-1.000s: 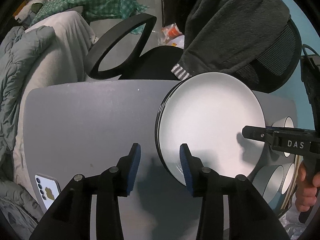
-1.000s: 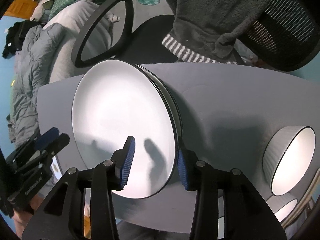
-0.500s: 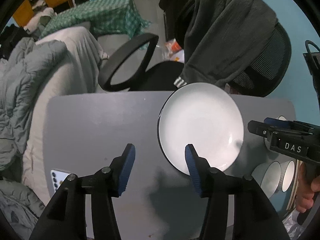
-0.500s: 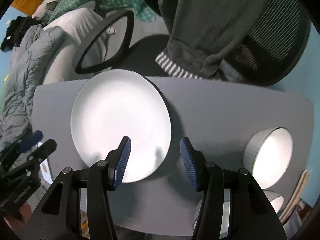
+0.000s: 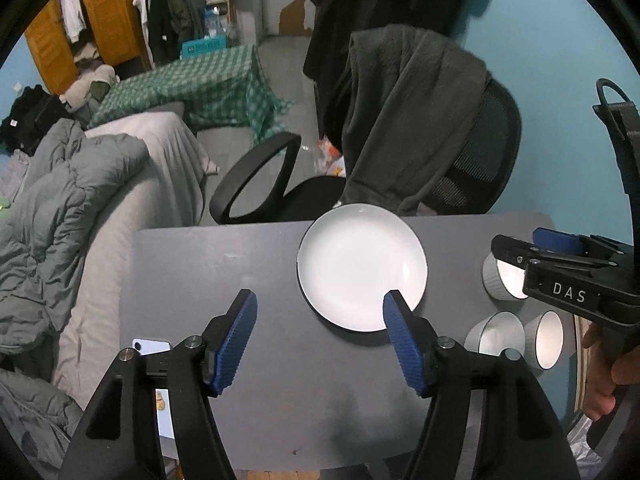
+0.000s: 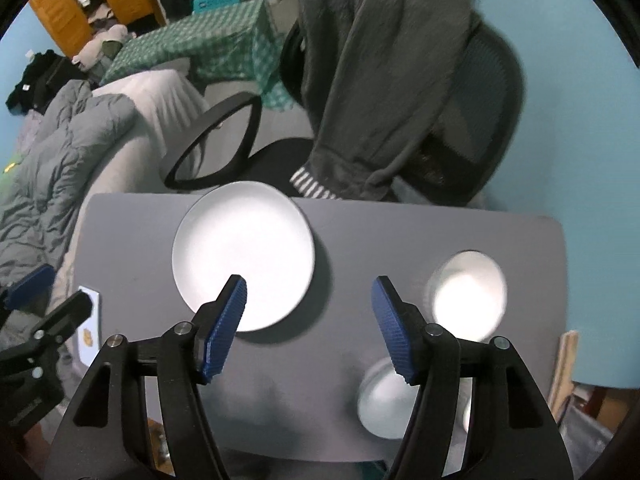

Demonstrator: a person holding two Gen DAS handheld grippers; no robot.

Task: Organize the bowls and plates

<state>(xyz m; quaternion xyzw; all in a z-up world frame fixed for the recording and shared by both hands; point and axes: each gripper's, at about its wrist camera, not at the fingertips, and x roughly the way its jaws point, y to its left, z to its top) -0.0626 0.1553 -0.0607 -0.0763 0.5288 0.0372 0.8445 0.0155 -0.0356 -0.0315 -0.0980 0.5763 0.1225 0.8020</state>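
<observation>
While both sets of tongs gape wide and empty, left gripper and right gripper hover above grey table; white plate sits frame centre, bowls lower right.

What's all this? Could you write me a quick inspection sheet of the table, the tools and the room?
Surface: grey table, plain top.
Job's things: white plate stack near the far edge; three white bowls on the right.
Clutter: phone on the table's near left.
Grippers: left tool open, holding nothing; right tool open, holding nothing; both above the table.
Cables: black cable loop on the right tool's body.
Surroundings: office chair draped with a dark garment; bed with grey duvet; green checked cloth.
</observation>
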